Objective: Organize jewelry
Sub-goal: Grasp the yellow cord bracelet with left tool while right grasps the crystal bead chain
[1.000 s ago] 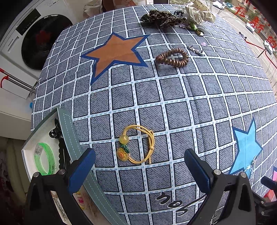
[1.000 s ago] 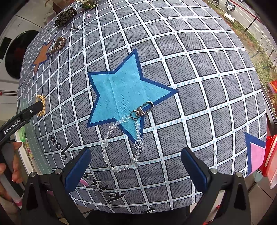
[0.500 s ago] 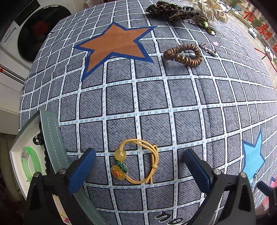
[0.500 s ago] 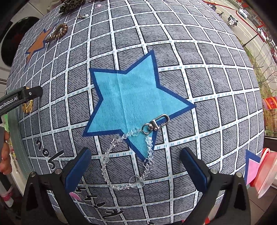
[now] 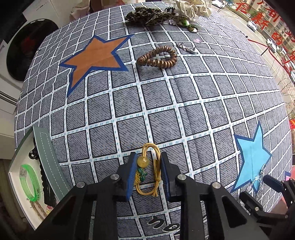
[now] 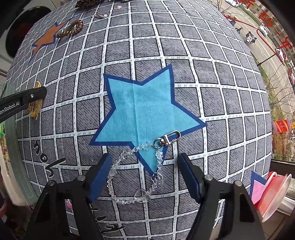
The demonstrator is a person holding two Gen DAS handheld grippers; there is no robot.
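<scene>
A yellow cord bracelet (image 5: 142,162) with a yellow bead and a green charm lies on the checked cloth (image 5: 166,103). My left gripper (image 5: 147,169) points down over it, and its jaws are closing with the blue pads pressing the bracelet narrow from both sides. The same bracelet (image 6: 35,110) shows beside a left fingertip (image 6: 36,93) in the right wrist view. A clear bead chain (image 6: 159,162) with a silver clasp (image 6: 168,139) lies at the tip of a blue star (image 6: 143,110). My right gripper (image 6: 145,177) straddles the chain, jaws closing, pads clear of the beads.
An open grey-green box (image 5: 44,147) at the table's left edge holds a green bangle (image 5: 29,182). Farther back lie a brown spiral hair tie (image 5: 158,58), a silver charm (image 5: 186,47), a leopard scrunchie (image 5: 147,15) and a white scrunchie (image 5: 193,8). A pink dish (image 6: 272,195) sits at the right edge.
Both grippers stood wide open earlier. The left one has come down and closed onto the yellow bracelet. The right one has shifted over the bead chain and narrowed around it.
</scene>
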